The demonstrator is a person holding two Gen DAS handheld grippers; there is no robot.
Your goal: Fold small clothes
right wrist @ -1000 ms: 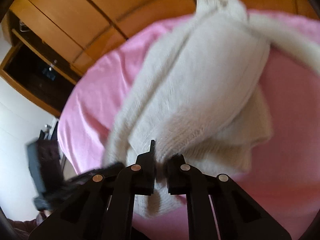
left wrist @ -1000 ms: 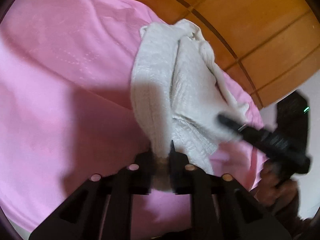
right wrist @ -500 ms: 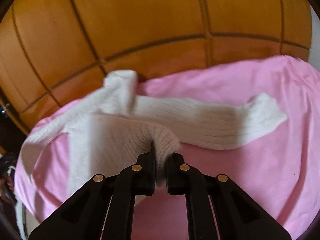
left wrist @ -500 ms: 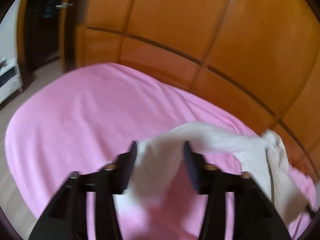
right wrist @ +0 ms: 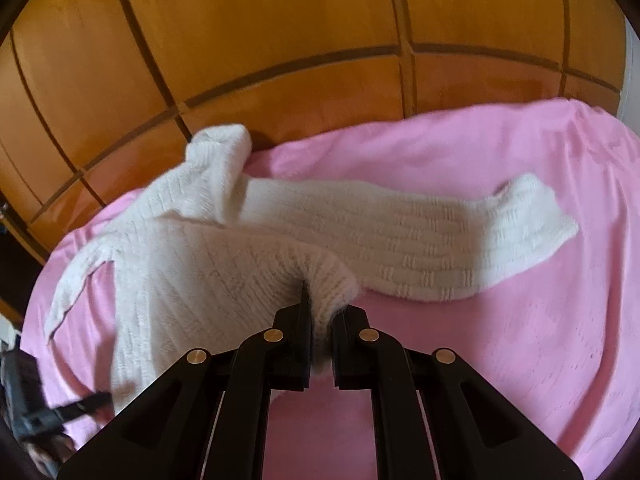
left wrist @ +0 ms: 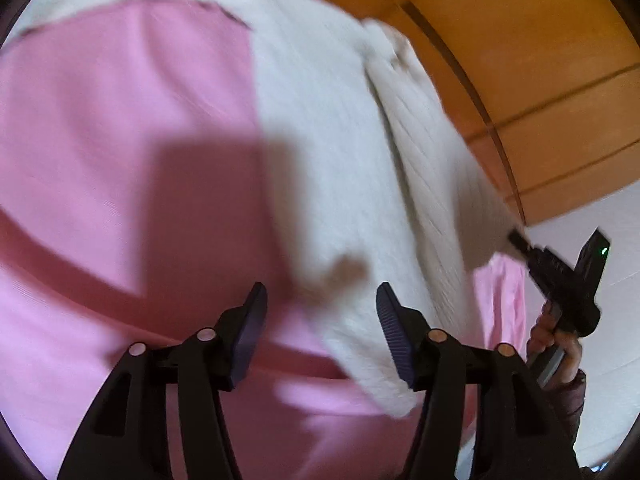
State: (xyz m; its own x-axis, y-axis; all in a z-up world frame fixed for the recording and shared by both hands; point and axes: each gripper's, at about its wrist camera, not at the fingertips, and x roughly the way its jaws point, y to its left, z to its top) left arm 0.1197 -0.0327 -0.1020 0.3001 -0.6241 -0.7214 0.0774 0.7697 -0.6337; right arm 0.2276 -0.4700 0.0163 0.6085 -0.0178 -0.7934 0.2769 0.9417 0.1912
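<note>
A small white knitted sweater (right wrist: 224, 264) lies spread on the pink bed sheet (right wrist: 520, 320), one sleeve stretched to the right. My right gripper (right wrist: 320, 312) is shut on a raised fold of its hem. In the left wrist view the sweater (left wrist: 360, 184) lies blurred across the sheet (left wrist: 120, 140). My left gripper (left wrist: 320, 320) is open just above the sweater's near edge, holding nothing. The right gripper (left wrist: 560, 268) shows at the far right edge of that view, at the sweater's other corner.
Wooden wardrobe panels (right wrist: 280, 40) stand right behind the bed. The person's hand (left wrist: 556, 344) holds the right gripper. The left gripper (right wrist: 60, 412) shows at the bottom left of the right wrist view. A white wall (left wrist: 600, 360) lies at the right.
My left gripper has let go of the sweater and opened wide. The sweater has come down from hanging and now lies on the sheet. My right gripper stays shut on the hem.
</note>
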